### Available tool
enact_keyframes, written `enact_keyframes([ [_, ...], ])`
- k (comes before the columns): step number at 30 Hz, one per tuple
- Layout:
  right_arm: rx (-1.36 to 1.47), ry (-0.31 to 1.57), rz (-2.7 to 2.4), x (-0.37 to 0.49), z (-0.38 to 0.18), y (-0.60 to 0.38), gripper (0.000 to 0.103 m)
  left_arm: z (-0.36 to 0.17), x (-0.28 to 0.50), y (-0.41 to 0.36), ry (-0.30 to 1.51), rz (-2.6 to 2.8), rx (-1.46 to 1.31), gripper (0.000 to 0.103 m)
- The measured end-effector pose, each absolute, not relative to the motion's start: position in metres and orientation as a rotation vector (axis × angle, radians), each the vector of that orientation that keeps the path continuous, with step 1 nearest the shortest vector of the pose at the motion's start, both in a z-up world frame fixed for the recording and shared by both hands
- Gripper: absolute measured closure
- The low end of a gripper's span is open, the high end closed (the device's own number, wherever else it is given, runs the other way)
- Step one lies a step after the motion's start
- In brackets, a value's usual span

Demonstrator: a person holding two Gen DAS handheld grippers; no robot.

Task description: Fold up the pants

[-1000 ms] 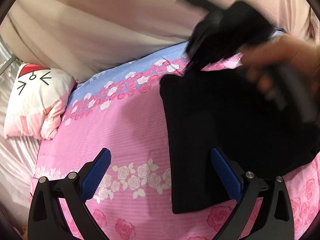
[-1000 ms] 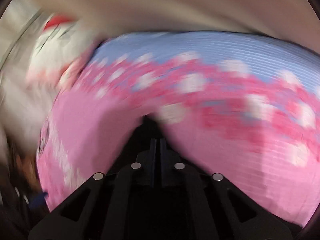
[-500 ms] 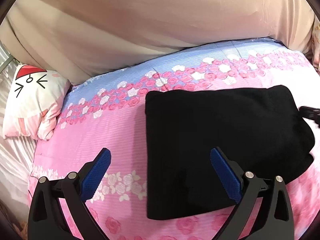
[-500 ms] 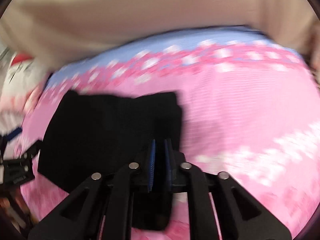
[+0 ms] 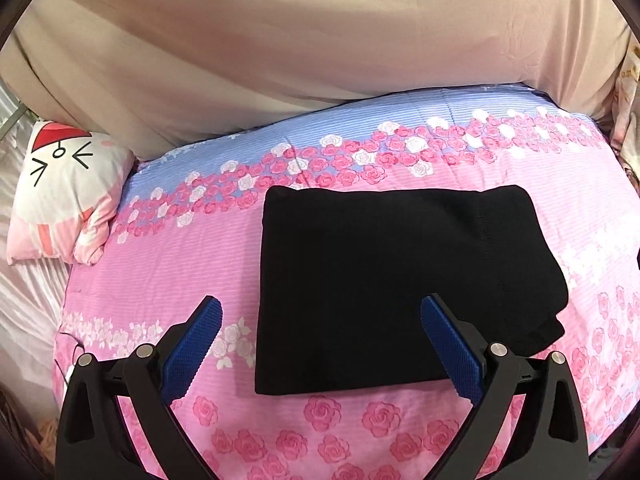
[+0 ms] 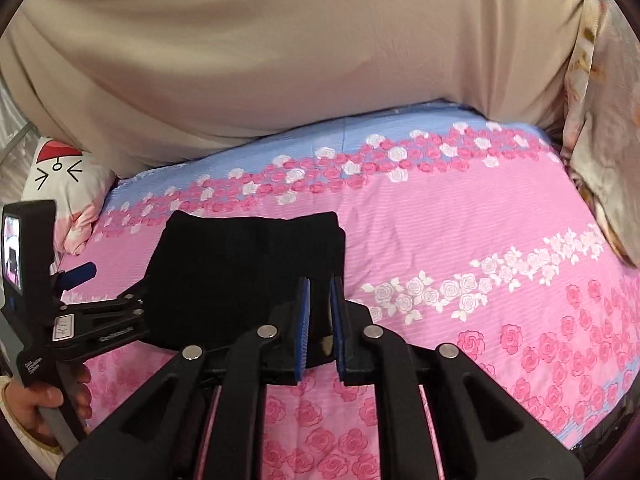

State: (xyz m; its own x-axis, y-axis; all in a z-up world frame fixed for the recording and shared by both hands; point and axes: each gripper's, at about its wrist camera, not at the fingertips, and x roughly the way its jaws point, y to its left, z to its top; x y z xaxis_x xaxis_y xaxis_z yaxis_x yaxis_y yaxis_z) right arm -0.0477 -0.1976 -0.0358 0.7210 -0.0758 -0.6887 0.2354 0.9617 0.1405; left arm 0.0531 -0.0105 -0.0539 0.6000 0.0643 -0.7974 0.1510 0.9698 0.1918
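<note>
The black pants [image 5: 400, 280] lie folded into a flat rectangle on the pink floral bedsheet [image 5: 168, 264]. My left gripper [image 5: 318, 316] is open and empty, held above the near edge of the pants, its blue pads [image 5: 192, 344] wide apart. In the right wrist view the pants [image 6: 248, 268] lie left of centre. My right gripper [image 6: 319, 292] is almost shut, a narrow gap between its blue pads [image 6: 303, 320], holding nothing, just above the pants' near right corner. The left gripper's body [image 6: 92, 320] shows at the left there.
A cat-face pillow [image 5: 64, 196] lies at the far left of the bed. A beige curtain [image 5: 320, 48] hangs behind the bed. A patterned cloth [image 6: 600, 160] hangs at the right edge. The blue band of the sheet [image 5: 360, 128] runs along the far side.
My right gripper let go of the pants after laying the fold over and pulled back toward me. The pants now lie flat and folded. The left gripper stayed open.
</note>
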Motion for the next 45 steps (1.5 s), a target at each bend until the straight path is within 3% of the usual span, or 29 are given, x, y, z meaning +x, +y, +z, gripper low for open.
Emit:
enact_keyframes([
  [3,0.215,0.742,-0.187,-0.053,-0.031,-0.189,0.09,-0.05,0.047,-0.012,0.928,-0.063,0.245,0.005],
  [5,0.2,0.737,-0.22,-0.057,-0.029,-0.184,0.067,-0.048,0.042,-0.012,0.931,-0.067,0.241,0.005],
  [6,0.19,0.729,-0.245,-0.059,-0.027,-0.181,0.041,-0.046,0.04,-0.011,0.93,-0.065,0.238,0.005],
  [7,0.178,0.714,-0.26,-0.062,-0.025,-0.178,0.029,-0.045,0.037,-0.011,0.929,-0.07,0.234,0.005],
  [11,0.117,0.681,-0.275,-0.065,-0.017,-0.167,0.029,-0.041,0.03,-0.009,0.932,-0.081,0.218,0.005],
  [14,0.112,0.669,-0.293,-0.063,-0.013,-0.165,0.02,-0.038,0.028,-0.006,0.929,-0.084,0.202,0.005],
  [21,0.098,0.686,-0.283,-0.053,-0.015,-0.158,0.017,-0.034,0.023,0.002,0.905,-0.066,0.198,0.005],
  [24,0.084,0.691,-0.293,-0.05,-0.017,-0.152,0.009,-0.034,0.024,0.006,0.91,-0.061,0.191,0.005],
  [45,0.092,0.746,-0.284,-0.045,-0.03,-0.146,0.007,-0.043,0.024,0.019,0.969,-0.027,0.139,0.005],
])
